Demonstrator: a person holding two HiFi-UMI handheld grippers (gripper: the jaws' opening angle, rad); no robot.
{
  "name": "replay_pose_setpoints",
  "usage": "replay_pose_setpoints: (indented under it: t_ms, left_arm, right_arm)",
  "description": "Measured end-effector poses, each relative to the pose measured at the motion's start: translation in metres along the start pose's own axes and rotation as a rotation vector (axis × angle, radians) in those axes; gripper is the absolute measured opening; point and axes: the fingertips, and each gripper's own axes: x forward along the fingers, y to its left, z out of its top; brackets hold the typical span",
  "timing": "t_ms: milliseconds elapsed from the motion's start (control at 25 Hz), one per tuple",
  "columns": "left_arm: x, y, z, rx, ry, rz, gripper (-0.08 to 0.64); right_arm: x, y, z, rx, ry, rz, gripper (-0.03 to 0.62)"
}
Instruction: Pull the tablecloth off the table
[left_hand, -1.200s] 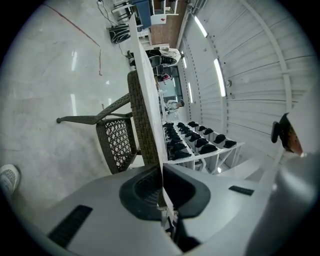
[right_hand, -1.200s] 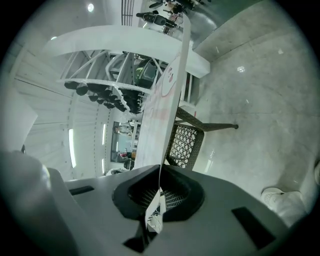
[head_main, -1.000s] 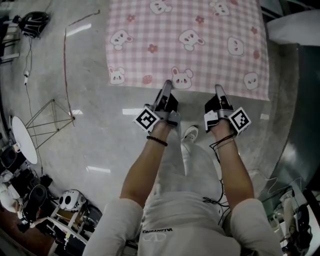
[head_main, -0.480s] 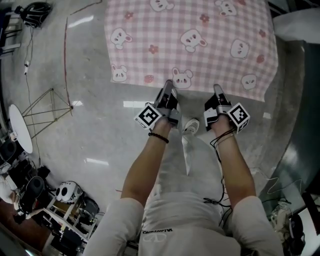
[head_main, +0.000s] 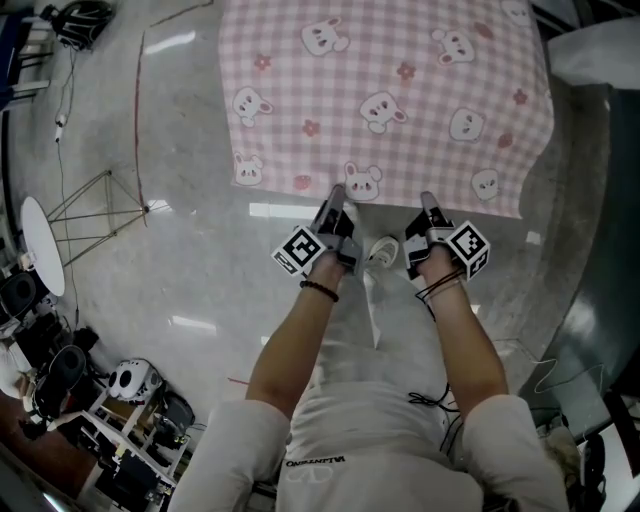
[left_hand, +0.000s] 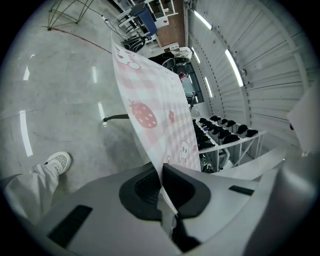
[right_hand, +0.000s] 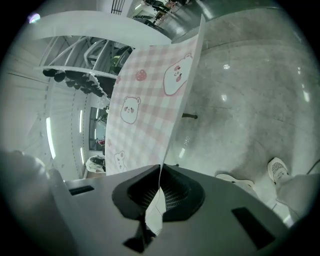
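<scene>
A pink checked tablecloth (head_main: 390, 90) with white bear faces lies stretched flat across the upper part of the head view. Its near hem is pinched by both grippers. My left gripper (head_main: 336, 195) is shut on the hem left of centre, and the cloth (left_hand: 150, 115) runs edge-on from between its jaws. My right gripper (head_main: 428, 200) is shut on the hem further right, where the cloth (right_hand: 150, 85) rises out of its jaws. The table under the cloth is hidden.
Polished grey floor (head_main: 190, 260) surrounds me. A wire stand (head_main: 95, 215) and a cable lie at left, with helmets and gear (head_main: 135, 380) at lower left. A white table (head_main: 600, 55) stands at upper right. My shoe (head_main: 380, 250) is between the grippers.
The cloth's near edge and both grippers sit slightly higher and more to the right in the head view than one second ago. Both grips are unchanged.
</scene>
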Motion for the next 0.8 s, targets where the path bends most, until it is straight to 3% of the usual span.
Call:
replay_pose_setpoints:
  t_ms: [200,360,520,640,800]
  left_arm:
    - [-0.002,-0.007,0.000,-0.021,0.002,0.022,0.003]
    - [-0.002,-0.018,-0.002,-0.094,-0.011,-0.022,0.003]
    - [-0.008,-0.008,0.000,-0.014,0.014,0.023,0.002]
    - [-0.005,-0.012,-0.002,-0.063,0.010,-0.005,0.002]
    - [-0.006,-0.002,-0.003,-0.014,0.029,0.031,0.003]
  right_arm:
    - [-0.005,0.010,0.003,-0.023,0.018,-0.016,0.011]
    - [-0.010,0.022,0.005,-0.037,0.005,0.048,0.011]
    - [-0.014,0.027,0.006,-0.026,-0.003,0.093,0.011]
    - [-0.012,0.025,0.005,-0.028,0.016,0.068,0.011]
    - [-0.007,0.009,0.001,-0.014,0.041,0.020,0.012]
